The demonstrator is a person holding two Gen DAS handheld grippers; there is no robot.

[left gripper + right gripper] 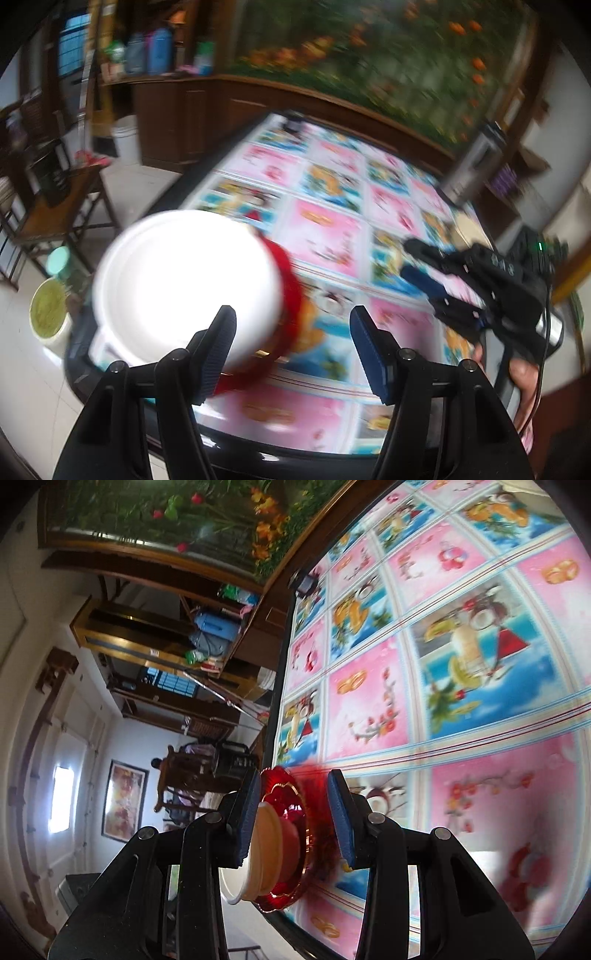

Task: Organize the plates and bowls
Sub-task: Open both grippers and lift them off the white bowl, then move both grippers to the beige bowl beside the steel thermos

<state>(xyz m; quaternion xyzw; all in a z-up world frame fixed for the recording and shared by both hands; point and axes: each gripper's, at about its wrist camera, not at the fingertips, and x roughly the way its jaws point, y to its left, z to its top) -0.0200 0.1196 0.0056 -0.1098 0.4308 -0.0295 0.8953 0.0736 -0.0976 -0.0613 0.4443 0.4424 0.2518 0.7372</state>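
A white bowl sits in a red plate with a gold rim near the table's left edge. My left gripper hangs open just above and to the right of them, with only tablecloth between its pads. My right gripper, held in a hand, hovers over the right side of the table, well apart from the stack. In the rolled right wrist view the white bowl and red plate show far off between the fingers of the right gripper, whose jaws stand part open and empty.
The table wears a pink and blue picture cloth. A steel flask stands at its far right and a small dark object at its far edge. A wooden chair and a green-lidded tub lie left, on the floor.
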